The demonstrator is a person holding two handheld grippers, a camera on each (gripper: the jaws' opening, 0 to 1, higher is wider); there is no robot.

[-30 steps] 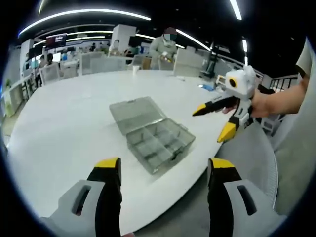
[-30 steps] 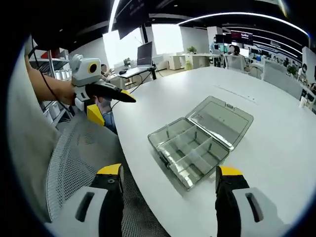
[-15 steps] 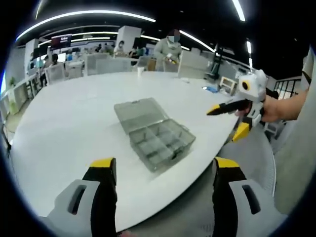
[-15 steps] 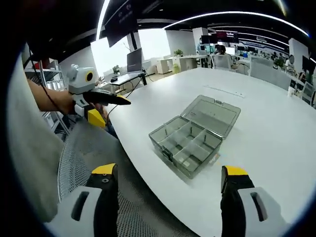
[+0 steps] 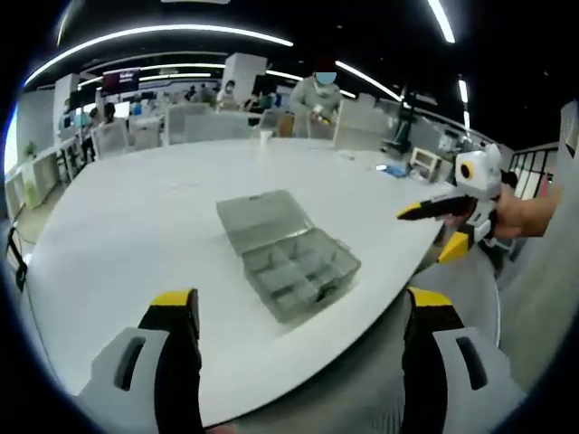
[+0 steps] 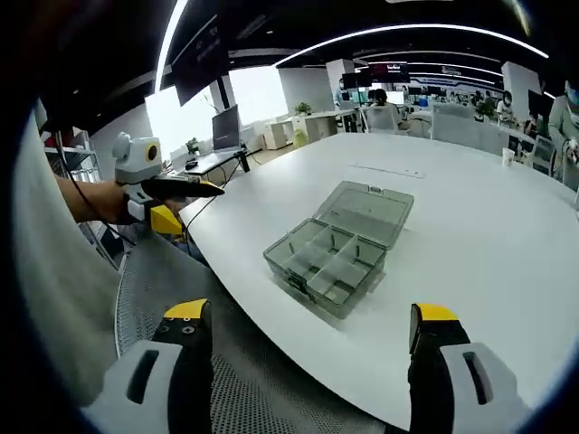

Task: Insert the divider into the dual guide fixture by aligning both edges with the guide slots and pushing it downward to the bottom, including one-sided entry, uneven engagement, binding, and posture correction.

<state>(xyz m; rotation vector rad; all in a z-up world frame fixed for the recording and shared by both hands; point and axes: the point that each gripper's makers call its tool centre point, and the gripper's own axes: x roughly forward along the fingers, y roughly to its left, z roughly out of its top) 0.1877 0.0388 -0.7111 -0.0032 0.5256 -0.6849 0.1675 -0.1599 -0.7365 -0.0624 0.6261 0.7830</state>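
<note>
Left gripper view had the left gripper (image 5: 294, 312) spread wide at the bottom, holding nothing. Mid-frame, the clear compartment box (image 5: 288, 251) lay lid-open on the white table (image 5: 118, 226). Right gripper view showed the right gripper (image 6: 312, 325) equally wide below the box (image 6: 339, 249) at centre.

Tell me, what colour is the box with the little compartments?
The box is see-through smoky grey, clearest in the right gripper view.

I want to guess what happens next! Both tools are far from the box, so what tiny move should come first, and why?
Probably bring both tools in over the table toward the open box. The left tool and right tool hang open and empty off the table's edge, touching nothing.
</note>
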